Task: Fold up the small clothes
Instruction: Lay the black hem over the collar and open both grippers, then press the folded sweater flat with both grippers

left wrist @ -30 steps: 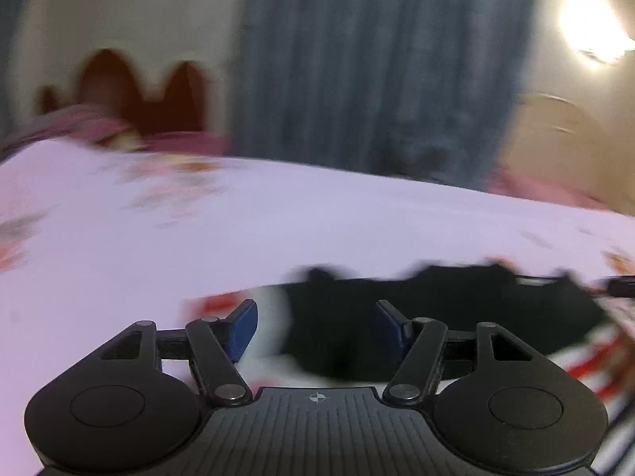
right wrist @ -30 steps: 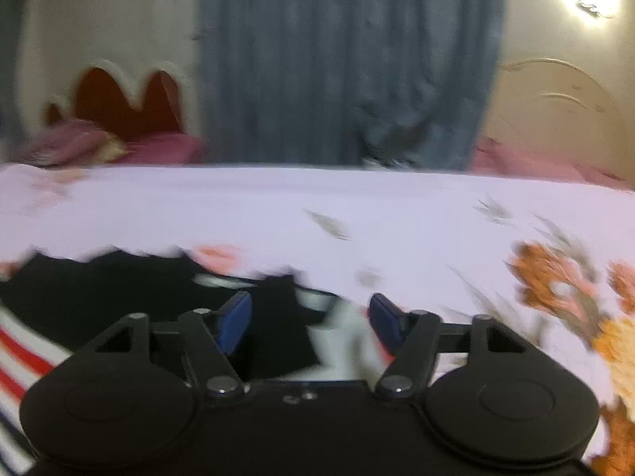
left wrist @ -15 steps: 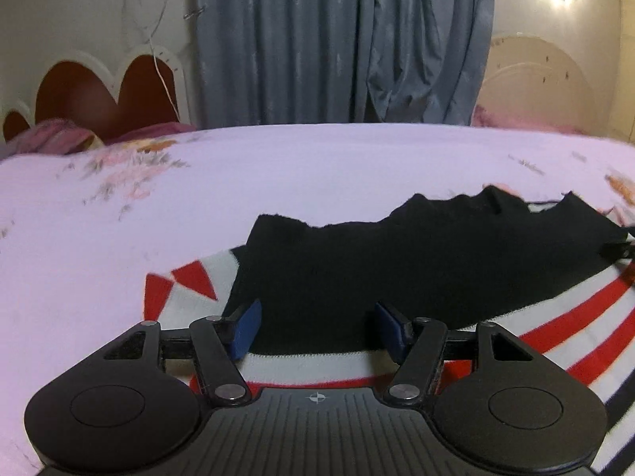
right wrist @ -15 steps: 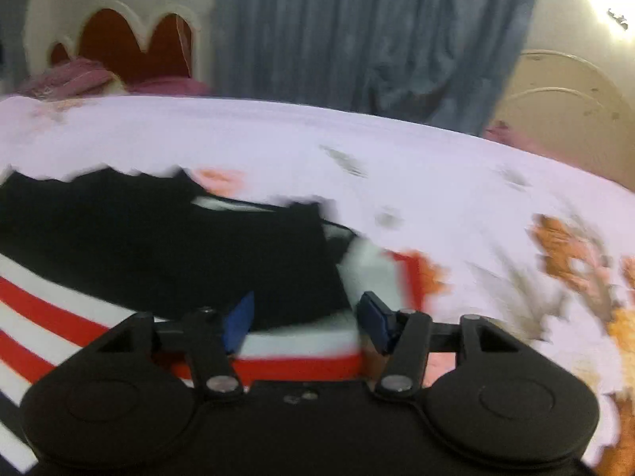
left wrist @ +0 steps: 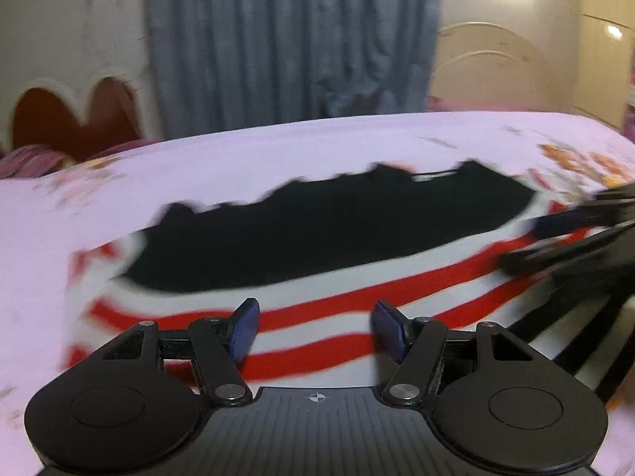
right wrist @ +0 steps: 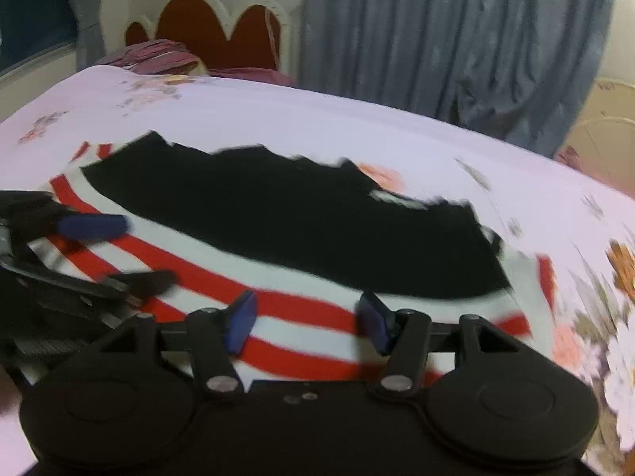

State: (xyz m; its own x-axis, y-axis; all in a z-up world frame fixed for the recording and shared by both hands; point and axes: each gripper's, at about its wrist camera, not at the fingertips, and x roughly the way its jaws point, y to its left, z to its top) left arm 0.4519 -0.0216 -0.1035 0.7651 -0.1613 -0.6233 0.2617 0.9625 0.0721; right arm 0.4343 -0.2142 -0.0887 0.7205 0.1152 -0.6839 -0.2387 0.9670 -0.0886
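Red, white and black knit garment [left wrist: 317, 261] spread flat across the middle of the pale lilac floral bedsheet [left wrist: 246, 166], black upper panel toward the far edge of the bed, red and white stripes toward the near edge. Ragged-looking far border on the black panel, blurred by motion in both views.

Left gripper [left wrist: 315, 329], black with blue-padded fingers [left wrist: 244, 327], poised low over the striped near part of the garment; jaws wide apart, nothing between them but stripes seen below. Same gripper visible at the left edge of the right wrist view [right wrist: 119, 250], blurred, over the stripes at the garment's left side.

Right gripper [right wrist: 305, 323], black with blue pads too, low over the stripes near the garment's right end; jaws wide apart, gripping nothing. Seen again at the right edge of the left wrist view [left wrist: 555, 238], smeared by blur, over the striped cloth.

Beyond the far edge of the bed: grey-blue pleated curtain [right wrist: 456, 39], dark red heart-shaped headboard with white trim [right wrist: 214, 31], and a crumpled maroon cloth [right wrist: 154, 53] below it.
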